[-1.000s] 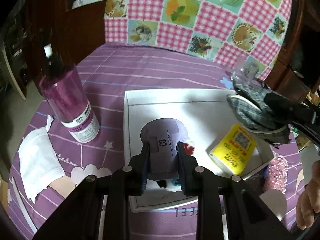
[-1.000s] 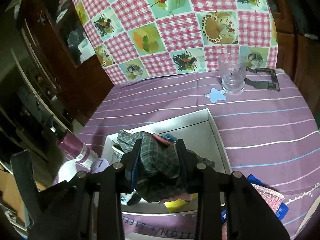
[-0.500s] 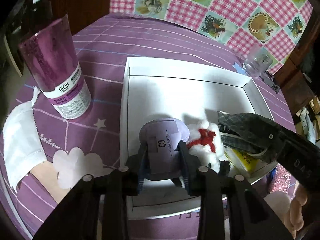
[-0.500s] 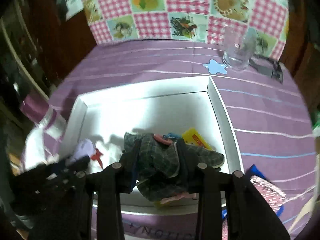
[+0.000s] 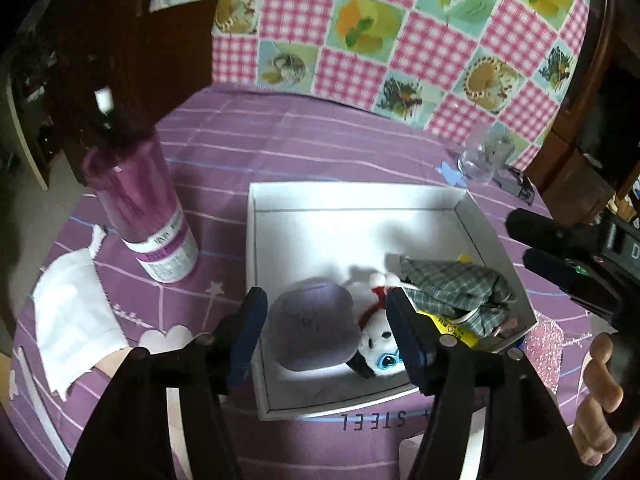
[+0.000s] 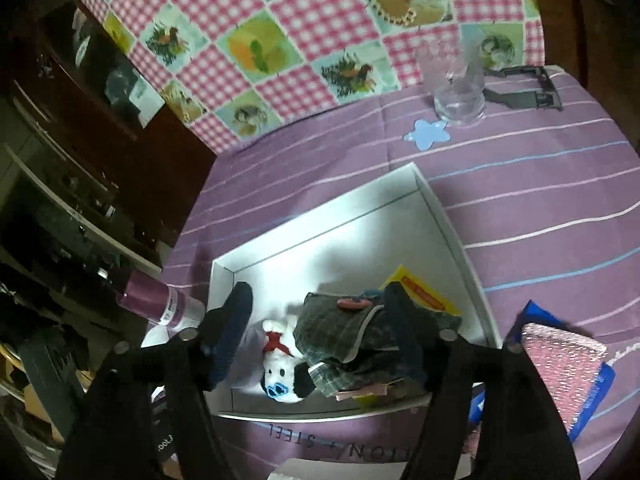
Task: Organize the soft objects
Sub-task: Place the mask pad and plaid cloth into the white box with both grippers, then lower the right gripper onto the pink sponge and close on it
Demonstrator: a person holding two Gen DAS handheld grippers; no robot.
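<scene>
A white box (image 5: 256, 256) stands on the purple table. In it lie a lilac soft pouch (image 5: 312, 328), a white plush dog with a red scarf (image 5: 376, 332) and a grey plaid cloth item (image 5: 456, 288) over a yellow packet (image 5: 452, 328). My left gripper (image 5: 326, 332) is open above the box's near edge, its jaws either side of the pouch without touching it. My right gripper (image 6: 320, 332) is open above the plaid cloth (image 6: 360, 332) and the plush dog (image 6: 280, 368). The box also shows in the right wrist view (image 6: 452, 236).
A purple bottle (image 5: 148, 216) stands left of the box, with a white cloth (image 5: 76, 320) beside it. A clear glass (image 6: 458, 92) and a dark clip (image 6: 524, 92) stand at the far side. A pink glittery pad on a blue item (image 6: 560, 368) lies right of the box.
Both grippers have opened. The left let go of the lilac pouch and the right let go of the plaid cloth; both now lie in the box. Both grippers have drawn back.
</scene>
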